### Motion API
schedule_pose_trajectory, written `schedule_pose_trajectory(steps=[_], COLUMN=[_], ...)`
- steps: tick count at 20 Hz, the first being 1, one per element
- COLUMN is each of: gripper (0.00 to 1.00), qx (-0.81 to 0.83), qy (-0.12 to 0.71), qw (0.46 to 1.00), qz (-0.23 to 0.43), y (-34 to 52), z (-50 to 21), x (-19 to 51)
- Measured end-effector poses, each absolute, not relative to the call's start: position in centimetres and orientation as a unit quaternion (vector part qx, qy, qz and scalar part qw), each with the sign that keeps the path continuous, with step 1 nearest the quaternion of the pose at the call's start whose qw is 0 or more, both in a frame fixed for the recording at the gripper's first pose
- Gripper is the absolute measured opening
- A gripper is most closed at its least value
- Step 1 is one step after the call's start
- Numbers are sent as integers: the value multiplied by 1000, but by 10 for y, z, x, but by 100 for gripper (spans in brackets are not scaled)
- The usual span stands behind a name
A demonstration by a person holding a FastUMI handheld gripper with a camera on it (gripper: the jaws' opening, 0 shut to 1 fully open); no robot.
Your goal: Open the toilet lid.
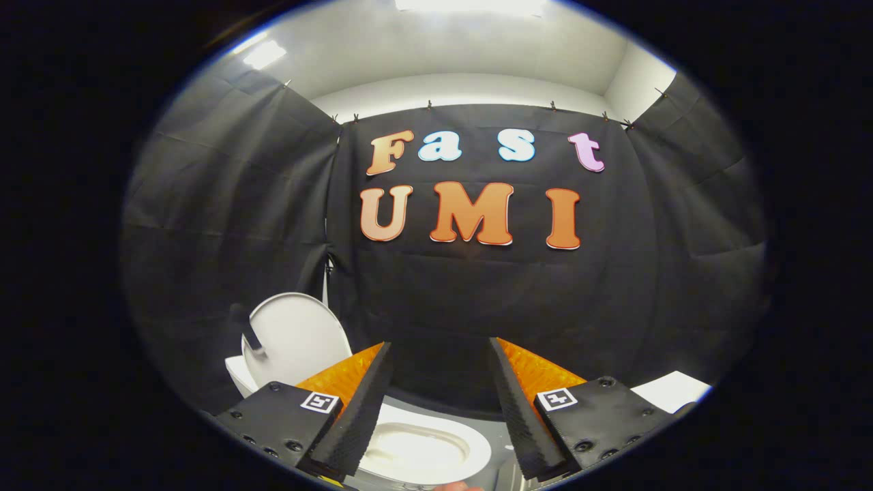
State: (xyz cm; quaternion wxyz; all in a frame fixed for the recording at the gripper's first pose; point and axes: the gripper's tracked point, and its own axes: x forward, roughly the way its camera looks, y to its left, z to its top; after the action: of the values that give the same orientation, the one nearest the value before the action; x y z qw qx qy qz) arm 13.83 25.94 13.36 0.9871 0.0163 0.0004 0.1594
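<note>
Beyond the spread, empty tongs point(440, 354), the smooth oval toilet lid point(297, 337) stands raised (glossy bowl point(416, 450) exposed).

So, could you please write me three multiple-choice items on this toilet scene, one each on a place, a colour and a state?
1. Where is the toilet lid relative to the tongs?
A. Between the fingers
B. Off to their left, beyond the left finger
C. Off to their right

2. What colour is the toilet bowl?
A. White
B. Blue
C. Green

3. What state is the lid in?
A. Flat on the bowl
B. Raised upright
C. Gripped by the tongs

Answers: 1 B, the lid rises behind the left finger. 2 A, the rim and basin look white. 3 B, the lid stands up with the bowl exposed, and the tongs are open and hold nothing.
</note>
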Motion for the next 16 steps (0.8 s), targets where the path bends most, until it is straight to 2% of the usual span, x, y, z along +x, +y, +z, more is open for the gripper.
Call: schedule_pose_trajectory(steps=[9, 16], gripper=[91, 91], qx=[13, 48], qy=[24, 20], qw=[992, 995], qz=[120, 82], y=[154, 105], z=[70, 59], x=[100, 93])
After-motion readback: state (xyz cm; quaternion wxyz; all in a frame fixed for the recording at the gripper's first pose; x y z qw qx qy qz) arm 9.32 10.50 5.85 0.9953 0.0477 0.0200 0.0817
